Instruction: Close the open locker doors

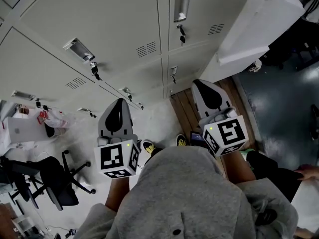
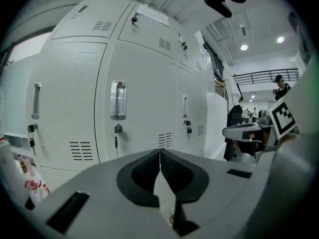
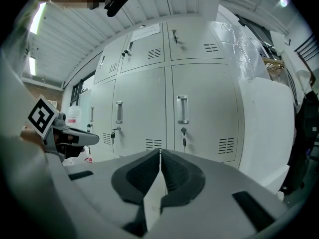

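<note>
While a person in a grey hooded top (image 1: 189, 198) stands facing them, the left gripper (image 2: 159, 152) and right gripper (image 3: 160, 153) point forward side by side, each with jaws pressed together on nothing. Just beyond, the pale locker doors (image 1: 124, 29) all sit flush and closed.

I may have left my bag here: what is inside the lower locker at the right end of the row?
Its contents cannot be seen: the locker door is shut. Only its outside shows: a handle, a lock with a key, and vent slots.
</note>
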A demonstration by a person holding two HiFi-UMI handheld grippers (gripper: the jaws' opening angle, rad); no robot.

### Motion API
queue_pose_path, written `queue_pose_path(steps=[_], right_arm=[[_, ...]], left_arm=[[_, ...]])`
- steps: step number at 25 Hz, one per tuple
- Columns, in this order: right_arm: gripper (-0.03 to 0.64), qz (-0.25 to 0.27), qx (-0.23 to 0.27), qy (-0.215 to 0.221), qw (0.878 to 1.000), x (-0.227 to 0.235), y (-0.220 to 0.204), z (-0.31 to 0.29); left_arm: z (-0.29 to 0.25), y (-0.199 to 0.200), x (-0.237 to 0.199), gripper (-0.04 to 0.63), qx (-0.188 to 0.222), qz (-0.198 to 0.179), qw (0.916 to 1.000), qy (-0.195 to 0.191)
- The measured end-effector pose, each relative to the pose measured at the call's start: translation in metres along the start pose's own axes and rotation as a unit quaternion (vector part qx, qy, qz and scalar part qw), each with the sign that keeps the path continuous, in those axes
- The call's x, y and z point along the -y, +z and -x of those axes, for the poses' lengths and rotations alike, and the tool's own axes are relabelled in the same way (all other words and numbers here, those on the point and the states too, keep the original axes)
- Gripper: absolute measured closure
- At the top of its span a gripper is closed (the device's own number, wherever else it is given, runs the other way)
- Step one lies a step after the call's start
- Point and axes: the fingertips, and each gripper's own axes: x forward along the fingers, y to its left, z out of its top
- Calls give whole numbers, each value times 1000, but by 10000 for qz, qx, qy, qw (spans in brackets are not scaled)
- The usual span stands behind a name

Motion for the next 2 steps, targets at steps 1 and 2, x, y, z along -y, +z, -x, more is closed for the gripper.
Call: queue_pose_path(steps=[1, 2], right_arm=[[583, -6, -6, -7, 10000, 1, 0, 1], [583, -12, -13, -15, 10000, 1, 1, 2]], left_arm=[[1, -1, 1, 584, -3, 7, 10000, -3], [2, -1, 1, 584, -6, 16, 10000, -4]])
